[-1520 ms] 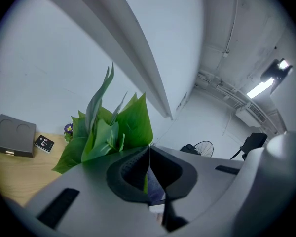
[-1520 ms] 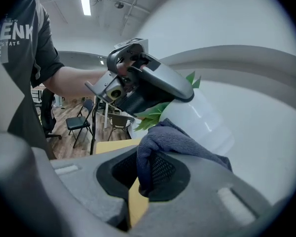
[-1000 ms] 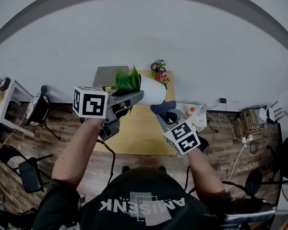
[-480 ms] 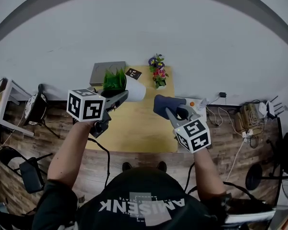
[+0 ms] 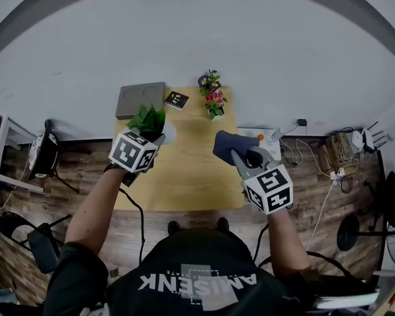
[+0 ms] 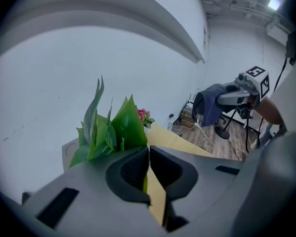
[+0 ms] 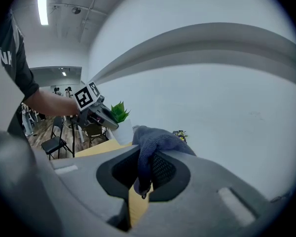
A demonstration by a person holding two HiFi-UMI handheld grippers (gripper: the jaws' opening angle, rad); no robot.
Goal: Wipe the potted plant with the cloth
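Green blade leaves, glossy and fairly stiff-looking, stand in a tuft out of a small white pot. The potted plant (image 5: 149,120) is at the far left of the table (image 5: 184,176); I cannot tell whether it rests on it or hangs just above. My left hand-held gripper (image 6: 148,151) is all but closed, pinching something thin and green at the plant's near side, a leaf or the pot's rim, unclear which. Judgement: the pot is light, top-heavy and probably slippery. The leaves bend and could tear, so the rim is the safer hold, and each leaf wants support while wiped. My right hand-held gripper (image 7: 147,158) is clamped on the cloth (image 7: 157,137), dark blue, soft and limp, above the table's right side, well apart from the plant.
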